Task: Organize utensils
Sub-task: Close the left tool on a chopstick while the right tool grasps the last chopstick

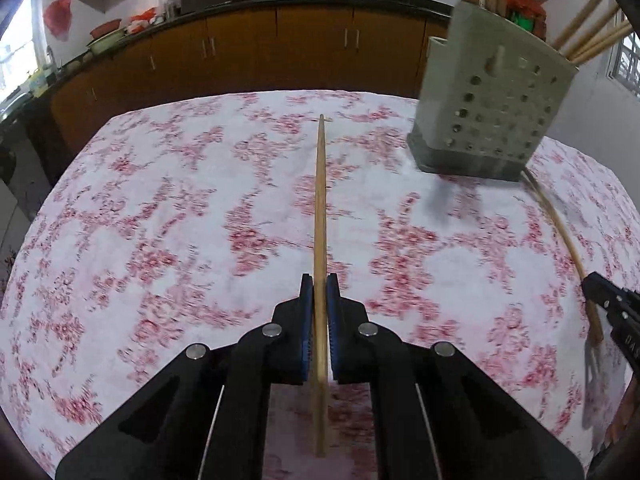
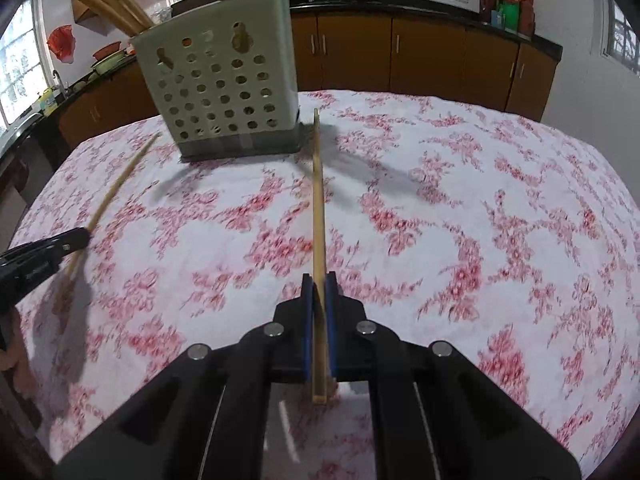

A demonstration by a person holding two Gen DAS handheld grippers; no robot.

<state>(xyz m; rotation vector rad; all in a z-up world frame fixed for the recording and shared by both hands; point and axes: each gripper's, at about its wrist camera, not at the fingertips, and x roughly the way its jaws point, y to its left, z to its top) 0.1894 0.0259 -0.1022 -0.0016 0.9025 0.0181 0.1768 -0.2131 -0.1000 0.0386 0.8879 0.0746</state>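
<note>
My left gripper (image 1: 320, 284) is shut on a wooden chopstick (image 1: 320, 208) that points forward over the table. My right gripper (image 2: 319, 282) is shut on another wooden chopstick (image 2: 318, 200), its tip near the base of the holder. A grey perforated utensil holder (image 1: 492, 100) stands at the far right in the left wrist view and at the far left-centre in the right wrist view (image 2: 220, 84), with several wooden chopsticks in it. Each gripper shows at the edge of the other's view: right gripper (image 1: 592, 288), left gripper (image 2: 76, 240).
The table has a white cloth with red flowers (image 1: 180, 220). Brown kitchen cabinets (image 1: 280, 48) with a dark counter run behind it, with pans and bowls on top. Windows are at the sides.
</note>
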